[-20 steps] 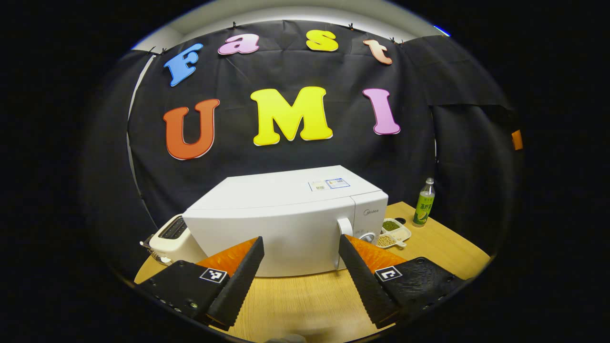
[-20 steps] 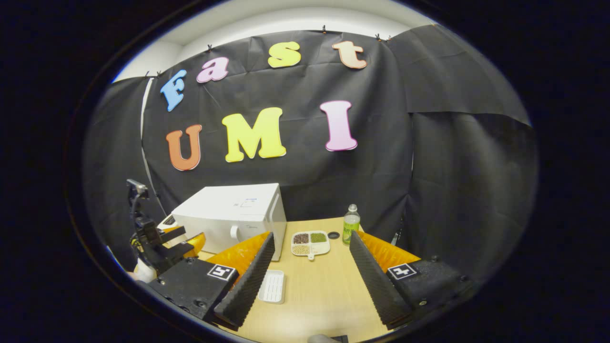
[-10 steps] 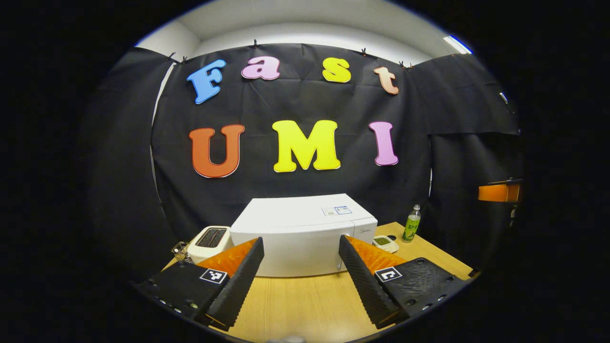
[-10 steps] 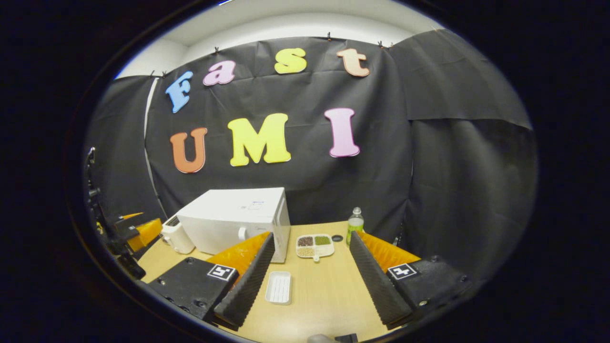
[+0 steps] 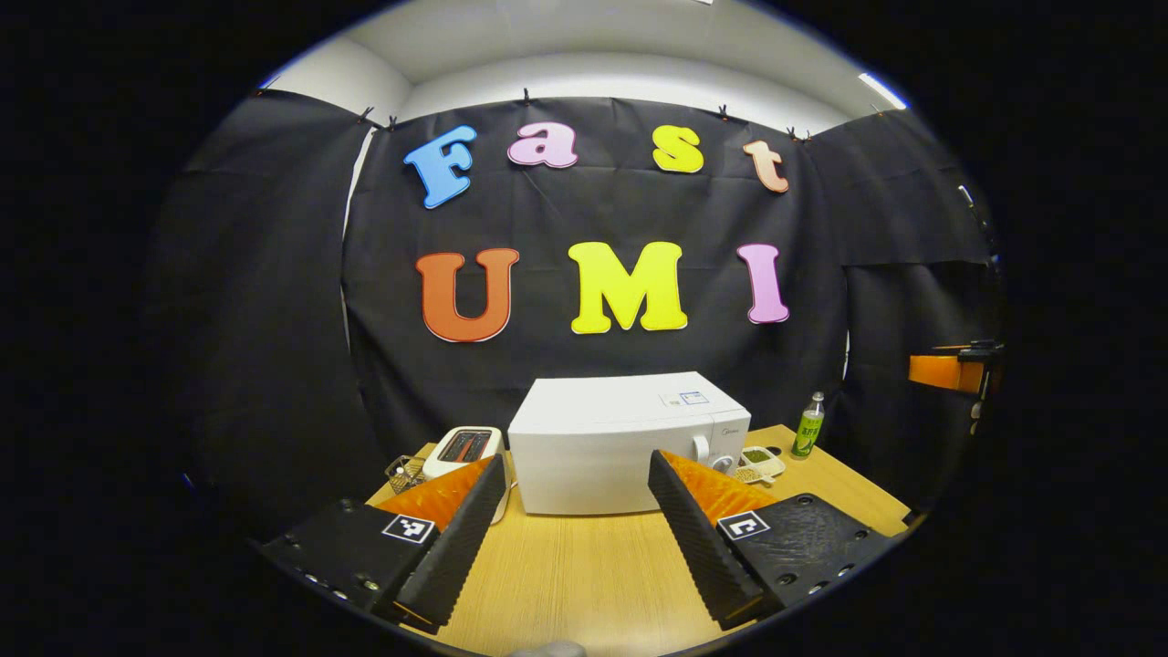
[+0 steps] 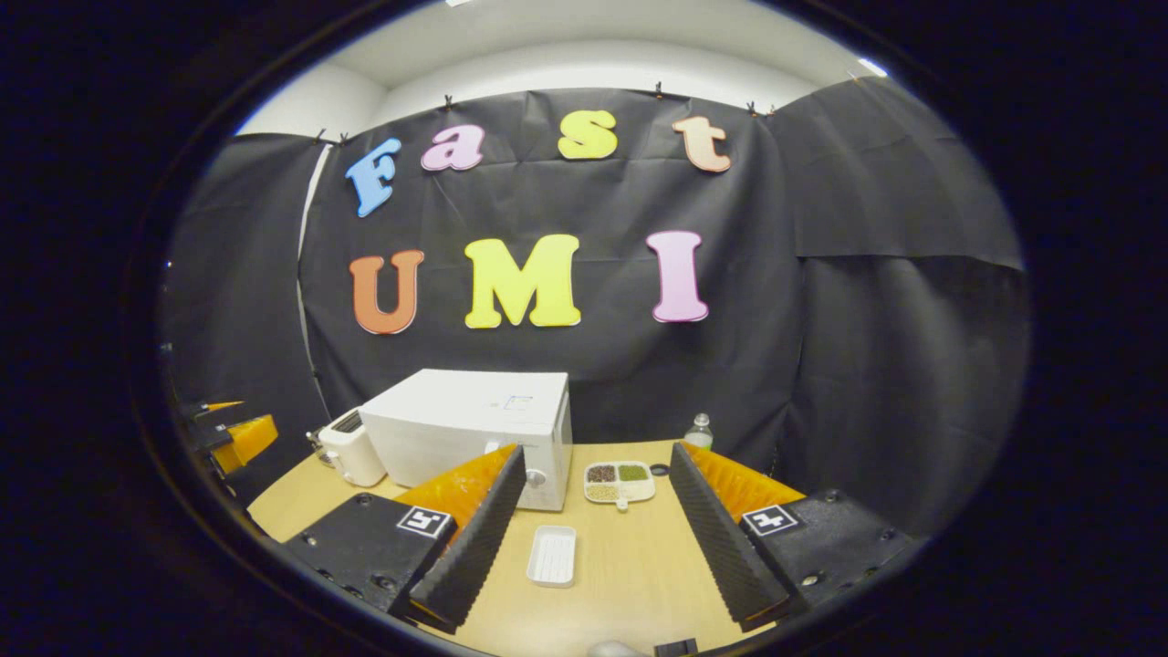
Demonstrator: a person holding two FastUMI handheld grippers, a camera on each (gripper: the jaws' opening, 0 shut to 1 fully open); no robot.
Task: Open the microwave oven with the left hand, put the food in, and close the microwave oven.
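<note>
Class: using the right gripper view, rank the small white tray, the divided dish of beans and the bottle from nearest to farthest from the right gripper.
1. Small white tray, on the table between the fingers.
2. Divided dish of beans, farther back, beside the microwave.
3. Bottle, at the table's far edge.

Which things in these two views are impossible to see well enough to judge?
- Microwave inside: left gripper view, shut door hides it.
- Bottle lower part: right gripper view, behind the right claw finger.
- Divided dish: left gripper view, partly behind the left claw; contents too small.
- Small white tray: contents unclear.
</note>
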